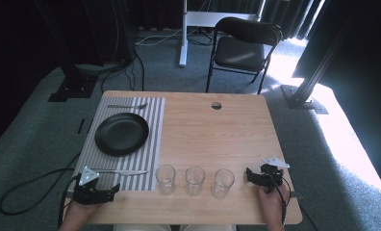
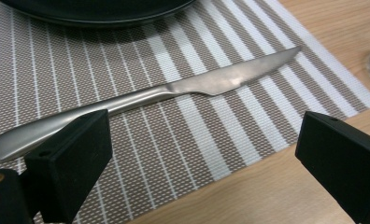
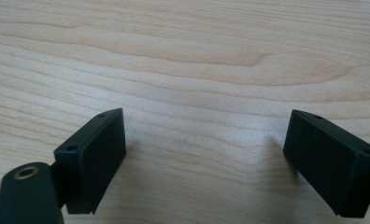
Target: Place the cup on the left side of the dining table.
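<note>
**Both grippers at the near edge, jaws apart, nothing held**

Nearest the camera in the high view, the person's two hands come in at the near edge of the wooden table [image 1: 217, 130]. The left gripper [image 1: 112, 190] sits at the near left corner, just in front of the striped placemat [image 1: 152, 120]; the right gripper [image 1: 248, 174] rests near the near right edge, pointing toward the row of glasses.

In the left gripper view the two black jaws stand wide apart with nothing between them, low over the near border of the placemat. A table knife [image 2: 174, 91] lies flat on the mat just beyond the jaws, its handle end close behind the left jaw and its blade tip pointing toward the mat's edge. The rim of a black plate [image 2: 94, 16] lies farther up the mat, well apart from the knife. In the high view a fork [image 1: 128, 106] lies on the far end of the mat, beyond the plate.

In the right gripper view the jaws are likewise spread wide, over bare wood, gripping nothing.

Three clear glasses stand upright in a row on the bare wood between the grippers: the left glass [image 1: 165, 179] just beside the mat's corner, the middle glass [image 1: 195, 180], and the right glass [image 1: 223, 183] nearest the right gripper, none touching another.

A black folding chair [image 1: 241, 48] stands on the carpet beyond the table.
</note>
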Motion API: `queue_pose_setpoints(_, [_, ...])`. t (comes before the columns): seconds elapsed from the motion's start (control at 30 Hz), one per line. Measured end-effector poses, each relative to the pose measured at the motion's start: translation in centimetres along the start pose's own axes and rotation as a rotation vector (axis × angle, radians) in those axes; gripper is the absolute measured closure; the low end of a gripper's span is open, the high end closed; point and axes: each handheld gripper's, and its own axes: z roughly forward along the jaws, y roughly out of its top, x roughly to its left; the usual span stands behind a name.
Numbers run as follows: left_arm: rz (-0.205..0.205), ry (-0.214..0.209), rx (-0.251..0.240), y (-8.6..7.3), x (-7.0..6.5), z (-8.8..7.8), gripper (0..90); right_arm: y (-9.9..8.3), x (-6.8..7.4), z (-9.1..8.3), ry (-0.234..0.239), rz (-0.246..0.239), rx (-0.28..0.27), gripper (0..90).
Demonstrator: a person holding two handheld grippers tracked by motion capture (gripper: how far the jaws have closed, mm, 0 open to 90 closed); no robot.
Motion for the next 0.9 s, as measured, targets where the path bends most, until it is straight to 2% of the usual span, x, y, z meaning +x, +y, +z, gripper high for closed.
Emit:
queue_pose_setpoints(0.5, [0.056, -0.052, -0.031, 0.7, -1.2, -0.6, 4.4, 0.0, 0.0, 0.0, 0.0, 0.0, 0.0, 12.4])
queue_pose_setpoints(0.53, [0.057, -0.068, -0.031, 0.8, -1.2, -0.7, 4.3, 0.0, 0.0, 0.0, 0.0, 0.0, 0.0, 12.4])
queue_pose_setpoints(0.67, [0.067, -0.075, -0.037, 0.9, -1.6, -0.8, 4.3, 0.0, 0.0, 0.0, 0.0, 0.0, 0.0, 12.5])
queue_pose_setpoints(0.7, [0.07, -0.09, -0.039, 1.0, -1.7, -0.9, 4.4, 0.0, 0.0, 0.0, 0.0, 0.0, 0.0, 12.5])
queue_pose_setpoints(0.9, [0.091, -0.116, -0.048, 1.5, -2.2, -0.9, 4.4, 0.0, 0.0, 0.0, 0.0, 0.0, 0.0, 12.4])
